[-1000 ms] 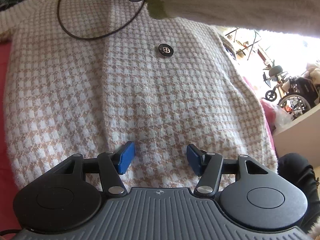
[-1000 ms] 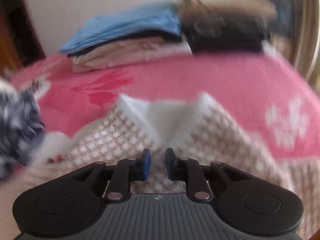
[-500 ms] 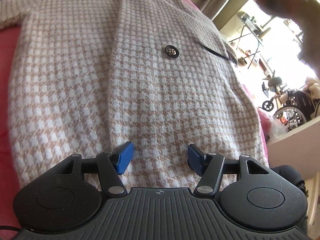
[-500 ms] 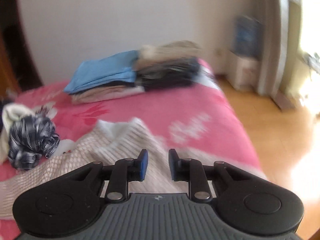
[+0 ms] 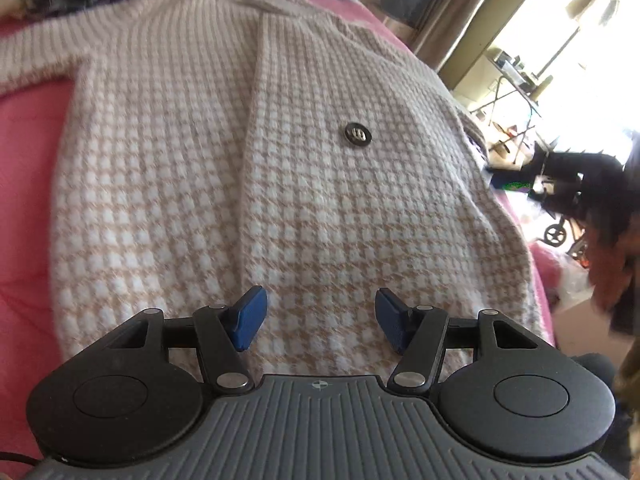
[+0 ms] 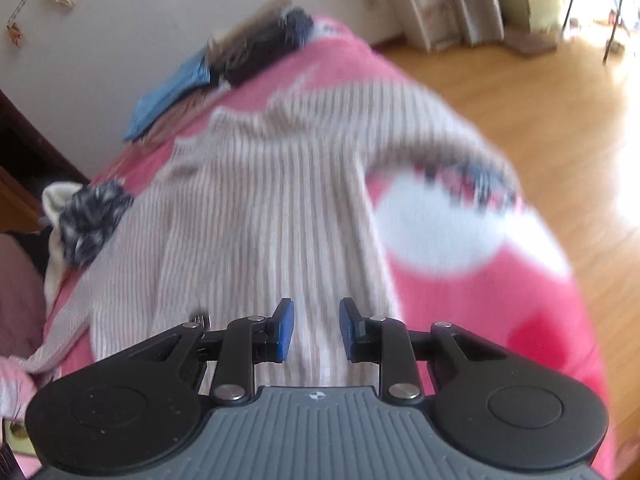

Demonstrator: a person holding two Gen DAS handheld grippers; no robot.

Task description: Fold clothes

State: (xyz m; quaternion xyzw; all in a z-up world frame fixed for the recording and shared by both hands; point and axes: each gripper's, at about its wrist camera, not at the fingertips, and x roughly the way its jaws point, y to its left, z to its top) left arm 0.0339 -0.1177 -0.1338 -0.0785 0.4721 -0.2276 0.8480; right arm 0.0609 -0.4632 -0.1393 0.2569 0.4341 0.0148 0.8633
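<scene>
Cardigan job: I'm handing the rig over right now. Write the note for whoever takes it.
Left tool: open, empty, above the hem of the checked cardigan.
Right tool: open, empty, over the same cardigan; that view is blurred.
The cardigan lies flat, front up, on the pink bedspread, button showing, sleeves spread out.
Done: laid out; folded stack by the wall.
Left: every fold of this cardigan.
</scene>
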